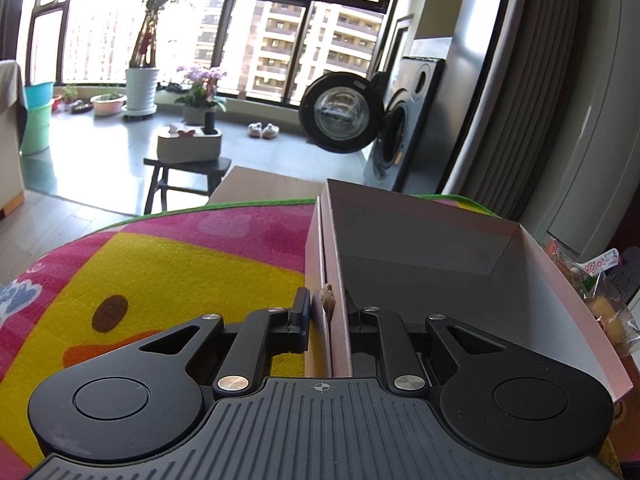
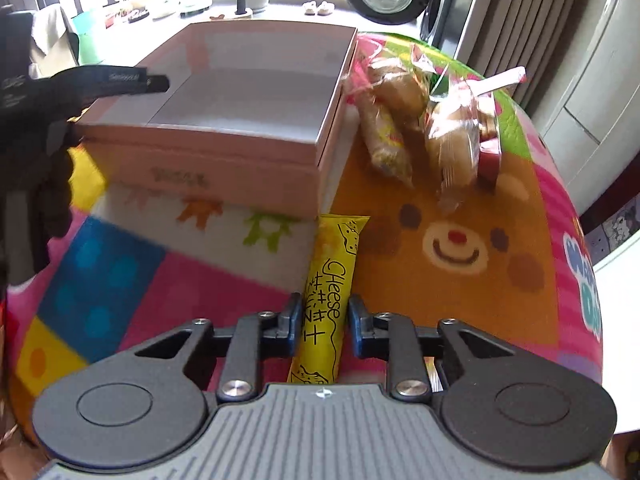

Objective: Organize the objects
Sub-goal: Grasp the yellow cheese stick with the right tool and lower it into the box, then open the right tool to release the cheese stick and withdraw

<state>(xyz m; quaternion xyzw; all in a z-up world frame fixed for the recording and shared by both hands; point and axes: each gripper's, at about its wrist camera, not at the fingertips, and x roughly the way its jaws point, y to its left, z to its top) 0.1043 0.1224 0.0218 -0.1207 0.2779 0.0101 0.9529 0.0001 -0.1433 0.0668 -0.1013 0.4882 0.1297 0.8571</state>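
— cheese stick packet (image 2: 325, 300): where is it?
— flat on the play mat (image 2: 460, 280), between the right tool (image 2: 325, 316) fingers, which sit apart, just beside it.
— anything around?
— pink box (image 2: 224, 152) at 11 o'clock, its wall clamped by the left tool (image 1: 328, 312); wrapped snacks (image 2: 420, 120) at 1 o'clock.

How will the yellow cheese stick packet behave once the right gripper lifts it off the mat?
The cheese stick packet is long and thin, so it is probably light. The right gripper straddles its lower half, so the far end may droop or swing. Its glossy wrapper looks slippery and could slide between the fingers.
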